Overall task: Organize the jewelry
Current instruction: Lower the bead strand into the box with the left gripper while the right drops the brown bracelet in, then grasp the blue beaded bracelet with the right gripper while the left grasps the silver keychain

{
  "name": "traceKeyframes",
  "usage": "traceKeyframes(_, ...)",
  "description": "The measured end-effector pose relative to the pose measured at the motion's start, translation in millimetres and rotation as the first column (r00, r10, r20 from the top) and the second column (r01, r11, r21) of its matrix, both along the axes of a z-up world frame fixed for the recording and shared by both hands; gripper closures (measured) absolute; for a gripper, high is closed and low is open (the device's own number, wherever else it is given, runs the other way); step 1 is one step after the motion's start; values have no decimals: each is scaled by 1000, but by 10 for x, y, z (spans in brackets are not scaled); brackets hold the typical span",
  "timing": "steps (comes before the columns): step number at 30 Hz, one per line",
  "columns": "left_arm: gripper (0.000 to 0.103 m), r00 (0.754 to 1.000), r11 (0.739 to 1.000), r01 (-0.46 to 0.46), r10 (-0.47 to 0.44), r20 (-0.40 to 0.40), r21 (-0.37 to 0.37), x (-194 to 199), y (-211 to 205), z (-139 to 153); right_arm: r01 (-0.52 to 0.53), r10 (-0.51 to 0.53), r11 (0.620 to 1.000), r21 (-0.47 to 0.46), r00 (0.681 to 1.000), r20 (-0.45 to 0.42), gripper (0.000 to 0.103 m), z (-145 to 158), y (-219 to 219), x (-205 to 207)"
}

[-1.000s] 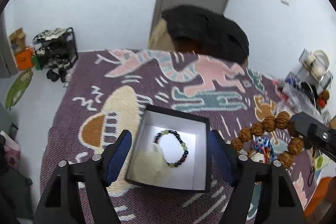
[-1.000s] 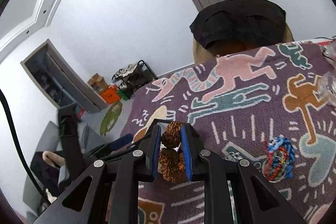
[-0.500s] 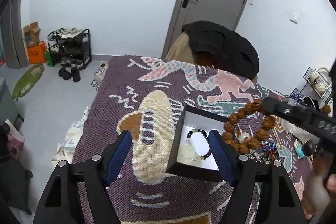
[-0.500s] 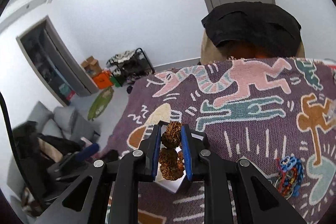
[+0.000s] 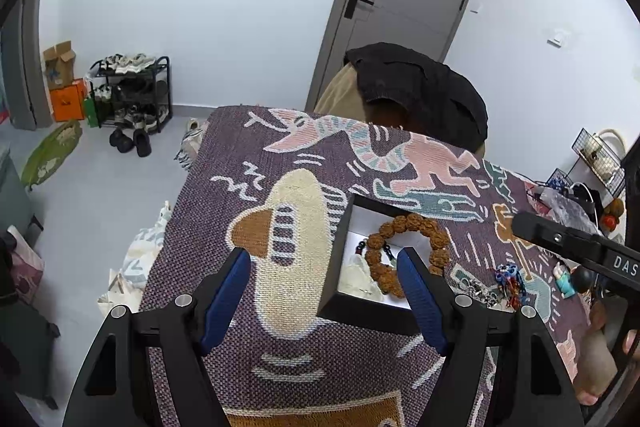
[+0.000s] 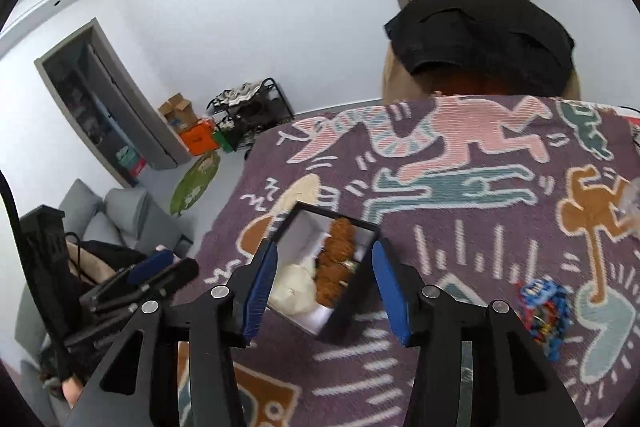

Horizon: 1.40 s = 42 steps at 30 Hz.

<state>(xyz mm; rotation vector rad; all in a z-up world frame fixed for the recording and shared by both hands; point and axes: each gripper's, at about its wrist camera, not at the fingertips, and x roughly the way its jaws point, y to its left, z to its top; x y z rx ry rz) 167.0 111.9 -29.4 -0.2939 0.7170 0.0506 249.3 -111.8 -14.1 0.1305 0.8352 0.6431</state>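
Over the black box [image 6: 349, 311] on the surface, my right gripper [image 6: 324, 291] has just been opening, nothing between its jaws; the brown bead bracelet [image 5: 408, 251] lies inside the box. My left gripper [image 5: 322, 301] stands apart, empty.

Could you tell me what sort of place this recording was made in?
Most likely a lived-in home: a shoe rack stands by the wall, a sofa is beside a table under a patterned cloth, and a jacket hangs over a chair.

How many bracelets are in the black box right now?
2: the brown seed-bead bracelet lies over the box's right rim, and a dark-bead bracelet is partly covered beneath it. More could be hidden.
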Motion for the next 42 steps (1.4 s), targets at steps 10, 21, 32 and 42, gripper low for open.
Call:
traceKeyframes(10, 27, 997, 997, 72, -72, 1, 10, -20, -349, 14, 117, -116, 993, 24, 993, -4, 53, -119, -833, -226)
traceKeyframes(21, 27, 982, 981, 190, -189, -17, 47, 6, -939, 42, 218, -219, 976, -14, 976, -23, 47, -362, -1341, -288)
traceKeyframes(32, 27, 951, 952, 301, -296, -93, 50, 219, -1567, -120, 299, -296, 954, 14, 950, -103, 47, -714, -1720, -285)
traceKeyframes(42, 34, 937, 943, 327, -314, -154, 68, 507, -1981, -255, 348, -343, 937, 21, 932, -119, 55, -843, -1894, -168)
